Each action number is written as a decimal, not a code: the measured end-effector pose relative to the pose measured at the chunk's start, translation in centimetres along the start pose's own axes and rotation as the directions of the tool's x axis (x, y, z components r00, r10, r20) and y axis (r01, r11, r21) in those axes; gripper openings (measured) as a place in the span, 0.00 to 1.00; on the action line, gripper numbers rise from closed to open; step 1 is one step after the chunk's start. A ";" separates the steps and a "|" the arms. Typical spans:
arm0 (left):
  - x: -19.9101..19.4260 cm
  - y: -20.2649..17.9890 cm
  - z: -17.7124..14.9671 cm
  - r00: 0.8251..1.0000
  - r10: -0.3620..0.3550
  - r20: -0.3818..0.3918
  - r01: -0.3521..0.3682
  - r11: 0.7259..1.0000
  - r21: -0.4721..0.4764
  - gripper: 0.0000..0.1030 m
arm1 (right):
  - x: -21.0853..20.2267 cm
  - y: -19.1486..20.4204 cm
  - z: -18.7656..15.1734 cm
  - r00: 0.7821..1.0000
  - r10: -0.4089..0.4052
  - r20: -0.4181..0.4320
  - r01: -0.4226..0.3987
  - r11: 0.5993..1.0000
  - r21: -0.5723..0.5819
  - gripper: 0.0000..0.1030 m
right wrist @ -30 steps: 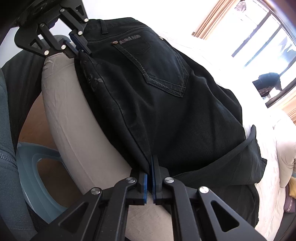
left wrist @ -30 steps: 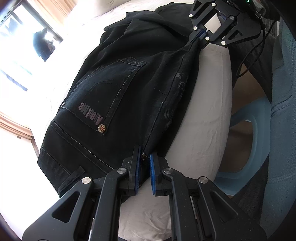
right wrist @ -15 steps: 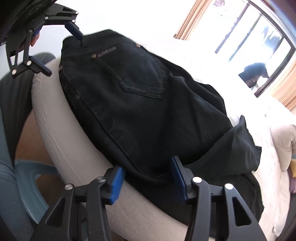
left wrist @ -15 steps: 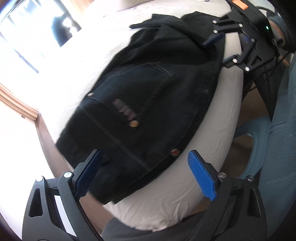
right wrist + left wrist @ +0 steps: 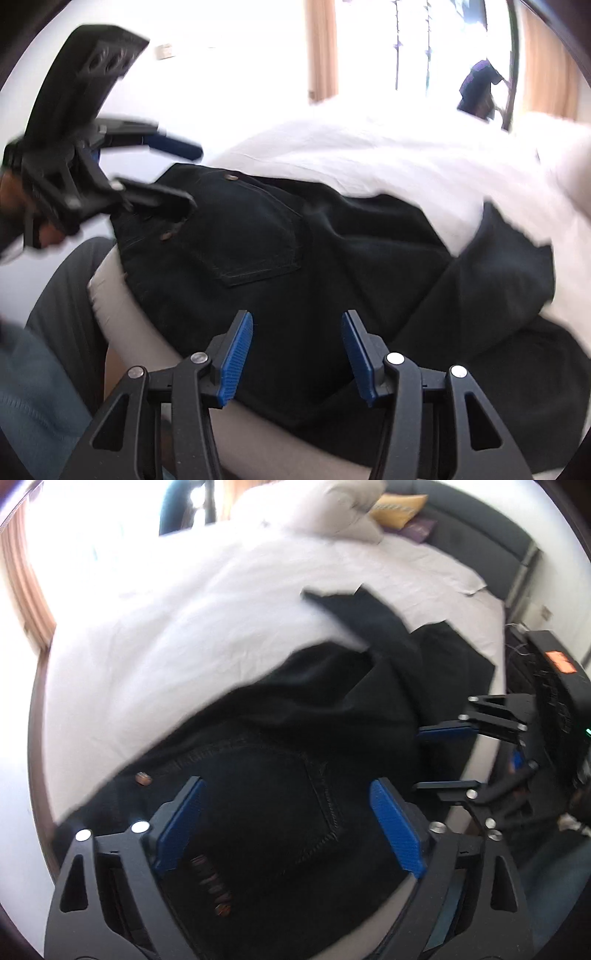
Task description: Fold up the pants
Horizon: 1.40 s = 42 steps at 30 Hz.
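White bed (image 5: 184, 627) carries the black pants (image 5: 295, 775); the left claw (image 5: 288, 830), closing, and right claw (image 5: 297, 354) are released, empty; the bunched leg could be creased.

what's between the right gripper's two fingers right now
Only the black pants lying below on the bed; the right gripper is open, its fingers pressing nothing, as the right wrist view shows.
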<state>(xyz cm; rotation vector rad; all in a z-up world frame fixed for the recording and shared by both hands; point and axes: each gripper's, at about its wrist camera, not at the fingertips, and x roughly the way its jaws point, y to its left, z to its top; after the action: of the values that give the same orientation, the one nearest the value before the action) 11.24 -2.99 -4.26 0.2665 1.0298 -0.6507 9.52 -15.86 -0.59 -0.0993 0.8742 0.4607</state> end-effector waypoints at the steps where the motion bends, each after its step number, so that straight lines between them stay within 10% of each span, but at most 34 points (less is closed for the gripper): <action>1: 1.8 0.3 -0.2 0.999 0.017 -0.046 -0.018 1.000 -0.020 0.76 | 0.8 -0.4 -0.2 0.999 -0.014 -0.030 0.014 1.000 0.019 0.52; 6: 4.8 0.4 -0.5 0.989 0.079 -0.129 -0.080 0.997 -0.006 0.75 | 2.1 -2.1 -1.6 0.995 -0.041 -0.088 0.050 0.994 0.102 0.52; 13: 2.4 -5.2 4.1 1.000 -0.017 -0.015 0.018 0.993 0.115 0.74 | -1.4 -5.0 -1.2 0.999 0.005 0.036 -0.014 0.964 0.265 0.54; 16: 7.3 -5.7 3.3 0.990 -0.009 -0.139 0.025 0.993 0.114 0.74 | -3.2 -7.0 -0.6 0.996 -0.049 0.069 0.025 0.950 0.312 0.58; 23: 8.4 -6.3 2.6 0.994 0.023 -0.111 -0.011 0.994 0.105 0.74 | -5.4 -14.3 3.4 0.979 -0.193 0.069 0.144 0.888 0.437 0.70; 33: 8.2 -4.5 2.6 0.995 -0.001 -0.100 0.008 0.998 0.063 0.74 | 2.8 -23.4 12.8 0.964 -0.223 -0.143 0.265 0.823 0.503 0.71; 42: 9.1 -4.9 3.2 0.991 0.016 -0.135 -0.008 0.998 0.058 0.75 | 11.4 -27.0 14.3 0.914 -0.252 -0.319 0.383 0.794 0.472 0.71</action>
<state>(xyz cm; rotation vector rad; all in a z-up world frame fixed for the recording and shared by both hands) 13.62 -11.83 -10.05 0.3709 1.1394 -0.6587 37.60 -32.25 -2.80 0.2072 1.1737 -0.1297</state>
